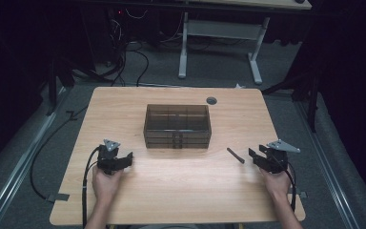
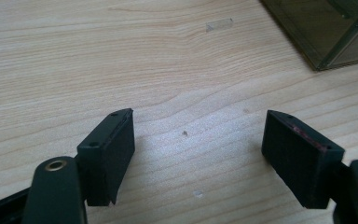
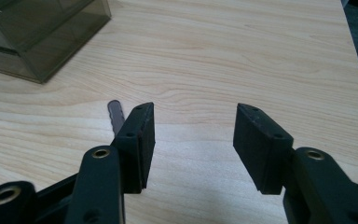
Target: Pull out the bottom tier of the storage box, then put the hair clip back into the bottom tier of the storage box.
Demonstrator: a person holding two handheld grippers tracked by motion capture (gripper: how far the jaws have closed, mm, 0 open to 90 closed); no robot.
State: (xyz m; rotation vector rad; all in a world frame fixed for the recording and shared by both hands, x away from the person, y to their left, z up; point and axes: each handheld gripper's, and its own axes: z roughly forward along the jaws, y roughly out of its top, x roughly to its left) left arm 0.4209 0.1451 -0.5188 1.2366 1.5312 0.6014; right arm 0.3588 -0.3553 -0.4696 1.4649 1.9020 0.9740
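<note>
A thin dark strip (image 1: 235,155) lies flat on the desk (image 1: 181,191) toward its right edge, just beside the right tool (image 1: 256,157), whose jaws stand apart with nothing between them. The smoky clear box (image 1: 177,125) sits mid-desk. Near the left edge, the left tool (image 1: 126,160) is also spread apart, holding nothing.

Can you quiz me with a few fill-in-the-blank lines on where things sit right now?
1. The small dark strip lies on the table just ahead of the ____ hand-held gripper.
2. The smoky see-through box stands at the table's ____.
3. Between the jaws of the left hand-held gripper there is only bare ____.
4. Both grippers' jaws stand ____.

Missing words: right; middle; wood; open
</note>
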